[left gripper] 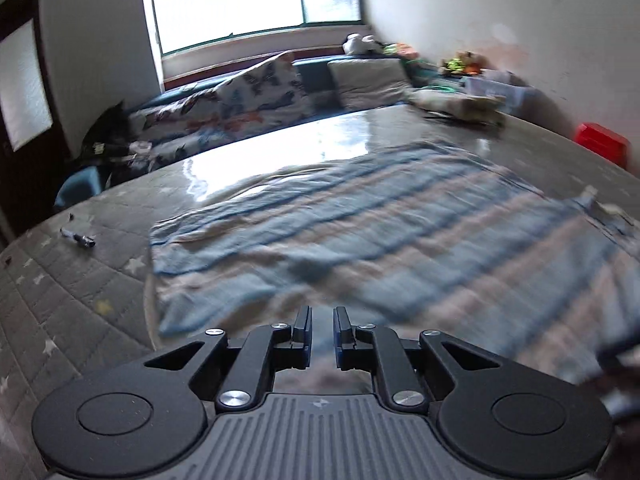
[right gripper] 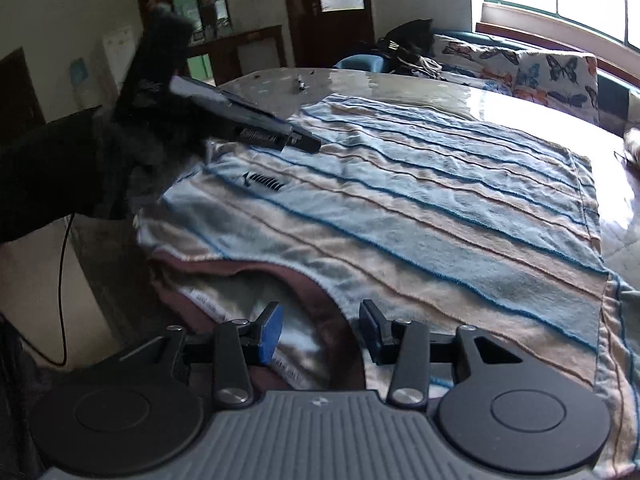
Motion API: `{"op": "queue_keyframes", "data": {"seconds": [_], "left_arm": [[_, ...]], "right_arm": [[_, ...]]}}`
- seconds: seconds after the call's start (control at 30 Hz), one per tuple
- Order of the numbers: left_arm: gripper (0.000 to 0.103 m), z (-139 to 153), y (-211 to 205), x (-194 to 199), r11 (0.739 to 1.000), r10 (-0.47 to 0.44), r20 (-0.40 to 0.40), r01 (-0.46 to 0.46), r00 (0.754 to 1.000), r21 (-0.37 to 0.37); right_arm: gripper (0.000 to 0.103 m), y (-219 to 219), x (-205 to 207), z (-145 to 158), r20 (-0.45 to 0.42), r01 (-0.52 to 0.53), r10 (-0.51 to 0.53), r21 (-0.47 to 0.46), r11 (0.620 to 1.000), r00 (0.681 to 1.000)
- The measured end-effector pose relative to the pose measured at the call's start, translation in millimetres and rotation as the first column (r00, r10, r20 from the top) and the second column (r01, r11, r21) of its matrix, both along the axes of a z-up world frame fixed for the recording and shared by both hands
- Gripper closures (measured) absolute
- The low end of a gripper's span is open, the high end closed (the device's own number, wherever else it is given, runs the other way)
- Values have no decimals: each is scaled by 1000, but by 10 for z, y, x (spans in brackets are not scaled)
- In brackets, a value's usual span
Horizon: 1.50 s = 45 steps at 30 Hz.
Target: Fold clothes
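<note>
A blue-and-beige striped shirt (left gripper: 380, 232) lies spread flat on the grey quilted mattress (left gripper: 80, 280). In the right wrist view the shirt (right gripper: 420, 208) shows its front, with a small dark logo and a maroon-lined collar (right gripper: 320, 292) nearest me. My right gripper (right gripper: 320, 328) hovers open just over that collar, with nothing pinched between its blue pads. My left gripper (left gripper: 322, 326) sits low over the shirt's near edge, its jaws a narrow gap apart and empty. From the right wrist view, the left gripper (right gripper: 304, 142) hangs over the shirt's far shoulder, held by a black-gloved hand (right gripper: 132, 148).
A small marker (left gripper: 78, 238) lies on the mattress left of the shirt. A butterfly-print quilt (left gripper: 248, 96) and a grey cushion (left gripper: 368, 80) line the window side. There is clutter and a red box (left gripper: 600, 142) at the right wall. A black cable (right gripper: 62, 280) hangs off the bed's near side.
</note>
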<state>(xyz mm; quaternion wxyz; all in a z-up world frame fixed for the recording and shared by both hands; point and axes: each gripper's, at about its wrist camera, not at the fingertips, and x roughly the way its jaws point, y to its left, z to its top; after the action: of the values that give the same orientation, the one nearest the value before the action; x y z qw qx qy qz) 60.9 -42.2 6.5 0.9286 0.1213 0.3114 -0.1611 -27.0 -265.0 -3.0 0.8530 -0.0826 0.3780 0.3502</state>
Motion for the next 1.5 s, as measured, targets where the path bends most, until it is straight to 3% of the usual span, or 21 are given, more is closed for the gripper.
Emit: {"op": "queue_keyframes", "data": {"seconds": [0.23,0.37,0.57,0.93,1.07,1.23,1.5], "left_arm": [[81,-35,-32,-535,1000,-5,88,6,996,-1],[80,-147,93,-579,998,53,40,-52,998,-25],[69,-177,387,-617,986,156,18,-155,988,-65],[66,-139,399,-669,986,162,28,-160,986,-48],[66,-74,303,-683,990,130,45,-128,990,-57],[66,48,35,-680,995,41,74,-35,996,-92],[66,104,-621,-673,978,-163,89,173,982,-115]], "right_arm": [[59,-144,-124,101,10,39,-40,46,998,999],[59,-269,-56,21,-40,113,-111,62,992,993],[59,-329,-129,30,-44,112,-109,70,991,993],[59,-476,-308,114,-36,142,-140,68,988,990],[59,-664,-290,150,-21,236,-235,85,968,972],[59,-873,-277,39,-69,309,-305,56,949,950],[59,-1083,-276,113,-15,385,-385,83,919,923]]}}
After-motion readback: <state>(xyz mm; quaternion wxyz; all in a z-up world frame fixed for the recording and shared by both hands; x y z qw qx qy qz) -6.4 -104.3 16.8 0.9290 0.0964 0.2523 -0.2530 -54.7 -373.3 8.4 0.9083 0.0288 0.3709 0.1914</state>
